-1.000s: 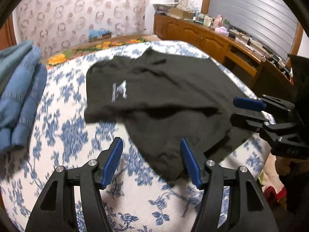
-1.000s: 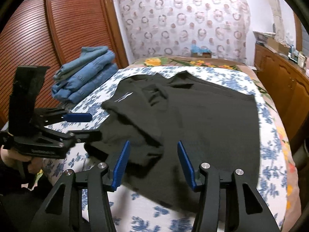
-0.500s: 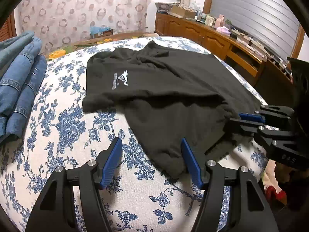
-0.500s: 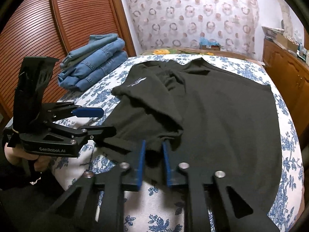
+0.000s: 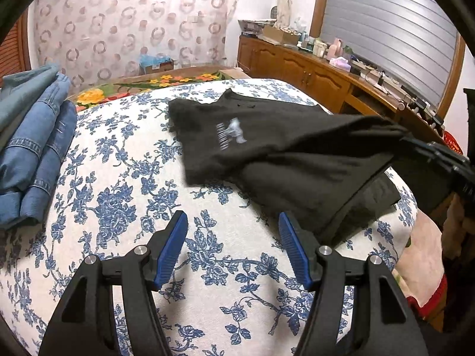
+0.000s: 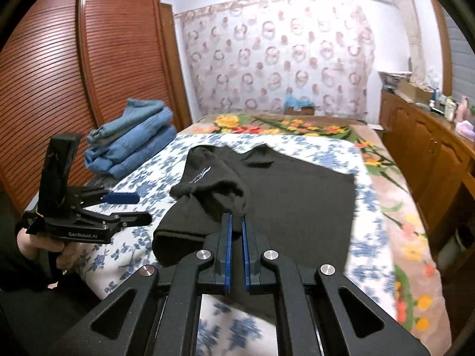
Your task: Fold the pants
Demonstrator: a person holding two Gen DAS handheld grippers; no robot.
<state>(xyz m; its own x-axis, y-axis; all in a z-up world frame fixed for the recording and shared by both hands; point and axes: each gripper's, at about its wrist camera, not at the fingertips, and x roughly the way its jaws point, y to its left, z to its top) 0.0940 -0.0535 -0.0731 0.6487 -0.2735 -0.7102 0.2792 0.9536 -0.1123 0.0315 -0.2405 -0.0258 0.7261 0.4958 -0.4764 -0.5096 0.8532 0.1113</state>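
Observation:
A black garment [image 5: 276, 148] with a white logo lies rumpled on the blue-flowered bedspread [image 5: 118, 195]; it also shows in the right wrist view [image 6: 297, 190]. My right gripper [image 6: 236, 225] is shut on a bunched near edge of the garment and lifts it off the bed; it shows at the right edge of the left wrist view [image 5: 427, 148]. My left gripper [image 5: 234, 231] is open and empty over bare bedspread, left of the garment's near edge. It shows side-on in the right wrist view [image 6: 130, 207].
A stack of folded blue jeans [image 6: 133, 139] lies at the bed's left side, also in the left wrist view [image 5: 29, 148]. A wooden slatted wardrobe [image 6: 59, 74] stands left. A wooden sideboard [image 5: 326, 77] with clutter runs along the right. A red basket [image 5: 427, 293] sits by the bed.
My right gripper closed on the garment's near edge and lifted it up and to the right. My left gripper drew back to the left, off the garment, still open.

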